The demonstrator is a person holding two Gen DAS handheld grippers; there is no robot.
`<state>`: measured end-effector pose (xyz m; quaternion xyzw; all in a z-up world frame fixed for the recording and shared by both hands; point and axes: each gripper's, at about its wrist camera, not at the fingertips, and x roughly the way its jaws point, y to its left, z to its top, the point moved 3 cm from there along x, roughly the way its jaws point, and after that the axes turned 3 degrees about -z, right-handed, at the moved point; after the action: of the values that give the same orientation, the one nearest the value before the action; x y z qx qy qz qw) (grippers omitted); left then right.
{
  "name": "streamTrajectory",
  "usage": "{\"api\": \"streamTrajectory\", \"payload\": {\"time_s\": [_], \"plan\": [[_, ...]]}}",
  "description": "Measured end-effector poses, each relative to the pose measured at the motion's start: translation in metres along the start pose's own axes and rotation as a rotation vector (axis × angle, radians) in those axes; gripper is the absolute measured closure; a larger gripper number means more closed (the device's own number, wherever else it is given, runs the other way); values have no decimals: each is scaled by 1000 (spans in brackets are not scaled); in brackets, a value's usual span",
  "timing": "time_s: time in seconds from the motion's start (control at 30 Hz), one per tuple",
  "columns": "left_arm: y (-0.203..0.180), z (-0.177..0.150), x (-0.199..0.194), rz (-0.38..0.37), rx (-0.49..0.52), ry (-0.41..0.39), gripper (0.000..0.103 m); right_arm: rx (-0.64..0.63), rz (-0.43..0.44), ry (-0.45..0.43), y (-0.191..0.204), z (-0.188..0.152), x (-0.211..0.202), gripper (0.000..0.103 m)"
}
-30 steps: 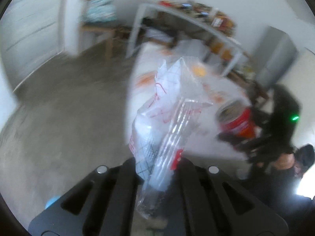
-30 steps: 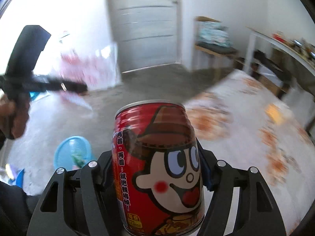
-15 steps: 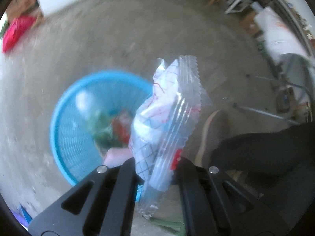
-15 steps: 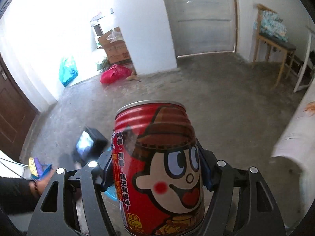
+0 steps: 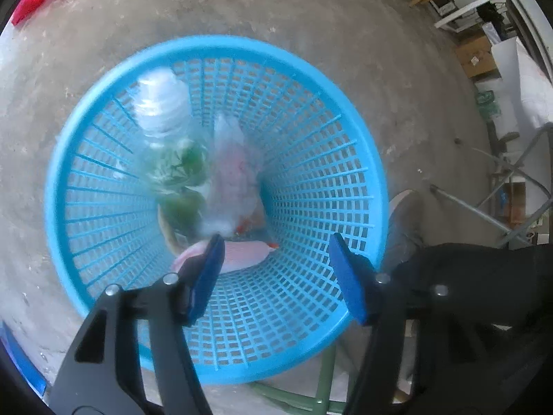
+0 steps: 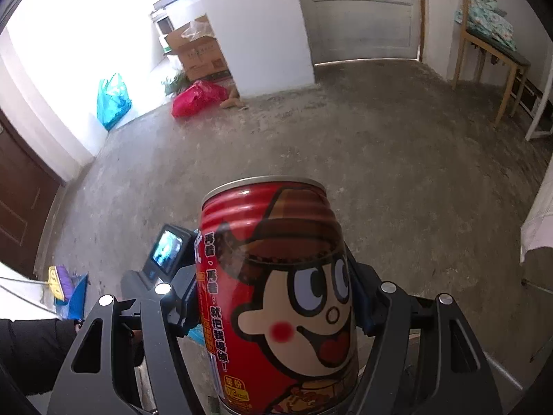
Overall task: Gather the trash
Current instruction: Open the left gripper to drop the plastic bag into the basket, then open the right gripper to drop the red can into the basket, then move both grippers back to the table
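Released since the earlier frame, the clear wrapper [image 5: 235, 169] lies inside the blue basket [image 5: 311, 79] at 12 o'clock from the left gripper [image 5: 274, 252], fingers opening, empty. Right gripper [image 6: 276, 297] fingers clench the red can [image 6: 276, 297].

Left wrist view looks steeply down, close, into basket [image 5: 363, 159]; right view faces across concrete floor [image 6: 345, 138].

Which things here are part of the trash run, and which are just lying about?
Job: blue basket with clear wrapper and plastic bottle inside; red can in right gripper; left gripper, jaws opening, empty.
Lying about: red bag, cardboard boxes, wooden chair.
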<state>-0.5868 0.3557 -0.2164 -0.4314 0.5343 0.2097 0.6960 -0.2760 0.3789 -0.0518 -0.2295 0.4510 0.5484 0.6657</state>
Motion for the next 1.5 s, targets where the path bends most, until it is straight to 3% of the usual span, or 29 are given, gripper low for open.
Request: {"api": "streamTrajectory", "payload": {"time_s": [0.23, 0.47, 0.83, 0.87, 0.9, 0.93, 1.07, 1.27, 1.5], "plan": [[25, -10, -66, -28, -33, -146, 44, -59, 11, 85, 16, -9, 19, 37], [64, -12, -108, -15, -117, -260, 44, -126, 41, 208, 49, -16, 58, 37], [94, -29, -121, -37, -199, -314, 44, -183, 49, 335, 92, -27, 117, 33], [96, -30, -121, -36, -200, -316, 44, -186, 50, 331, 93, -27, 120, 27], [96, -31, -121, -37, -203, -317, 44, -197, 41, 312, 94, -26, 120, 12], [97, -32, -122, -36, -206, -320, 44, -211, 40, 286, 94, -25, 118, 9], [98, -31, -122, -40, -216, -323, 44, -199, 58, 264, 90, -22, 112, 9], [84, -23, -124, -41, -173, -324, 44, -170, 18, 220, 74, -14, 97, 9], [34, -2, -143, -65, -78, -366, 44, -16, -52, 108, 19, 10, 43, 9]]}}
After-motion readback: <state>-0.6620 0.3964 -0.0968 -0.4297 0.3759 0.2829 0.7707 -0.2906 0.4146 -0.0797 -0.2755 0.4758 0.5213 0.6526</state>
